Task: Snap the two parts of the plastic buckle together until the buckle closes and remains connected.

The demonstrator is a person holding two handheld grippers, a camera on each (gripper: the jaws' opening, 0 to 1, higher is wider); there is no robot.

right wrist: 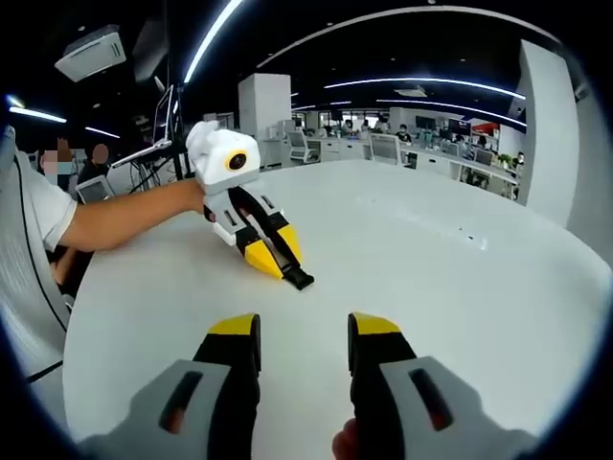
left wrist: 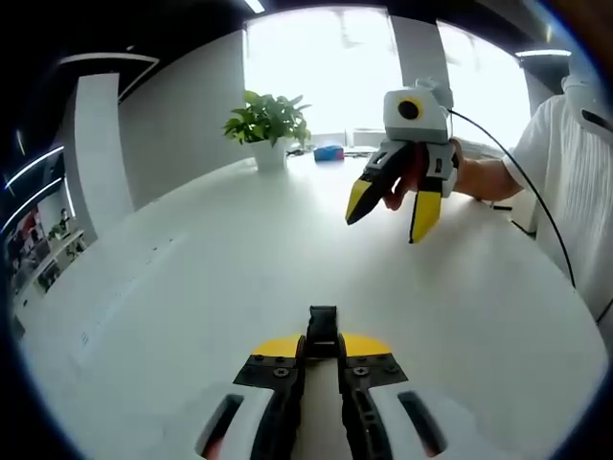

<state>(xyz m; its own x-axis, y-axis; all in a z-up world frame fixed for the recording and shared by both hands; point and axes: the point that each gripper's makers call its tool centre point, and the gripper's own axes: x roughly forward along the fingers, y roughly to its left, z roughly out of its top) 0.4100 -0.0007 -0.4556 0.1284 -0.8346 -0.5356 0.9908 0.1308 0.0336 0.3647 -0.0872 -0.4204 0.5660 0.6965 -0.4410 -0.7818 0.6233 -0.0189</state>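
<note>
A black buckle piece (left wrist: 323, 331) is pinched at the tip of the left tool (left wrist: 322, 356), low over the white tabletop (left wrist: 192, 287) — whether it is one part or both cannot be told. Farther off, the right tool (left wrist: 391, 213) is held spread, empty — beyond it, a potted plant (left wrist: 268, 129).

Large white table (left wrist: 192, 278) with a potted green plant (left wrist: 268, 129) and a small blue object (left wrist: 329, 152) near its far edge, before a bright window (left wrist: 316, 67). Beyond the table, an open office with desks (right wrist: 383, 149), ceiling light strips (right wrist: 211, 38), and a white column (right wrist: 263, 105).
</note>
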